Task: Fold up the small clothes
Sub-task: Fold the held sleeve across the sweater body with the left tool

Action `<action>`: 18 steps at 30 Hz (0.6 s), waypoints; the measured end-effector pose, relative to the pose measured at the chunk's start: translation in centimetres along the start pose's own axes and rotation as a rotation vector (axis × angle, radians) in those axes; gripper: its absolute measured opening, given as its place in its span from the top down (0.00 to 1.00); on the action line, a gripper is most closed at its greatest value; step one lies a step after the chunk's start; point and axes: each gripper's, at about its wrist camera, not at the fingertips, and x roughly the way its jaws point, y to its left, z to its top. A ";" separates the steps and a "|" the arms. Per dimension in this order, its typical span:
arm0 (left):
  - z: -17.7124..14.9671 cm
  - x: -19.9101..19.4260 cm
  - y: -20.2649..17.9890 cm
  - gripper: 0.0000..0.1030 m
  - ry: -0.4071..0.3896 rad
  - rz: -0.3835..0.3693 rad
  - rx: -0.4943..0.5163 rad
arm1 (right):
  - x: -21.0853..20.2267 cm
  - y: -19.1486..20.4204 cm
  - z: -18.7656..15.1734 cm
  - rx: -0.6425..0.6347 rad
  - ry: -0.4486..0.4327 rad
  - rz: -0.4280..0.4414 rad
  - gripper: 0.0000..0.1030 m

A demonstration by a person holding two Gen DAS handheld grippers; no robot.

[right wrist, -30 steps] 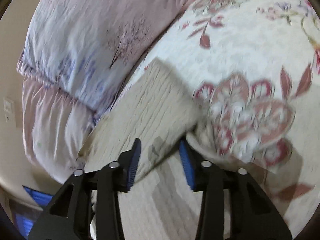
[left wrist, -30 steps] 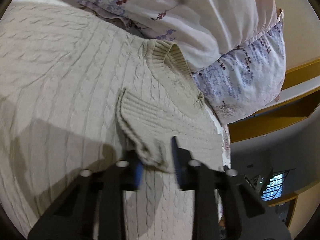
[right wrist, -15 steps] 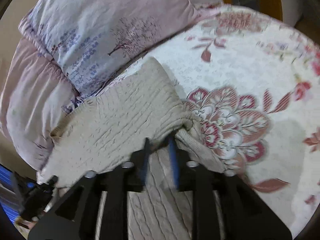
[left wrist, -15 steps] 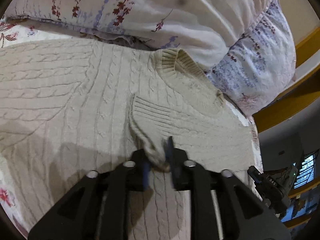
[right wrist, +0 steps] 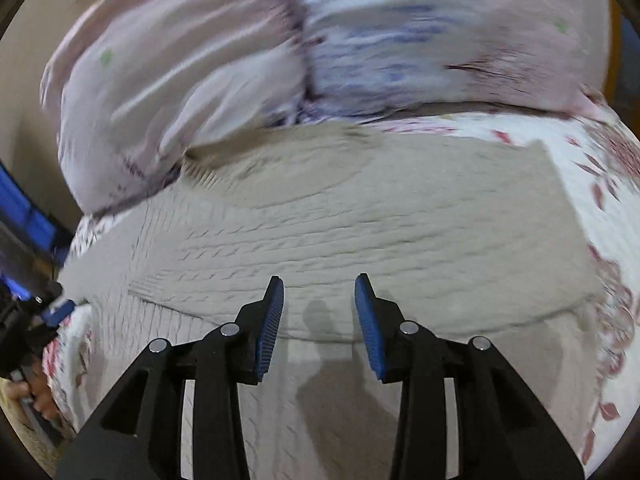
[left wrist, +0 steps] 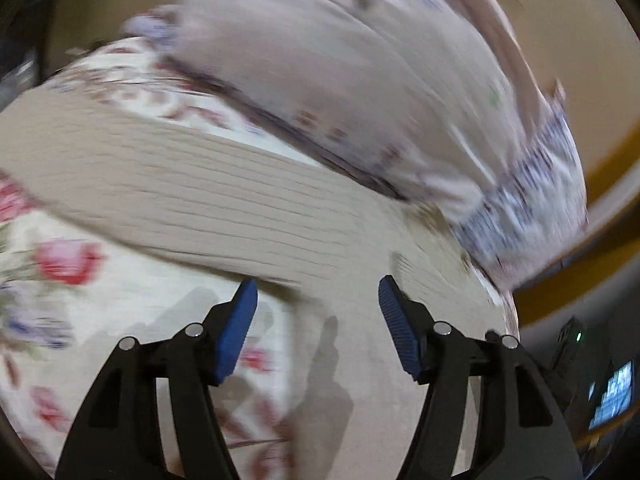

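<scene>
Blue-padded fingers of the left gripper (left wrist: 318, 304) stand wide apart and hold nothing, above the near edge of the beige knit sweater (left wrist: 208, 196). The right gripper (right wrist: 319, 300) is likewise parted and empty over the sweater (right wrist: 360, 216), which lies spread on the floral bedspread (right wrist: 600, 184). Beyond it, blurred pillows (right wrist: 240, 52) are piled.

Beige cable-knit sweater (right wrist: 360, 216) spread flat on floral bedspread (right wrist: 608, 184), right gripper (right wrist: 319, 292) above it, blue-padded fingers (right wrist: 272, 316) parted and holding nothing, blurred pillows (right wrist: 320, 40) behind, other gripper (right wrist: 36, 312) at left edge.
</scene>
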 end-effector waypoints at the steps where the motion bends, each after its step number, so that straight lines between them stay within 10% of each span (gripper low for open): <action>1: 0.3 -0.5 1.0 0.39 -0.011 0.009 -0.028 | 0.8 0.6 -0.1 -0.022 0.015 0.002 0.62; 18: 2.8 -2.7 11.6 0.47 -0.162 0.021 -0.487 | 0.9 0.8 -1.3 0.018 0.065 0.083 0.46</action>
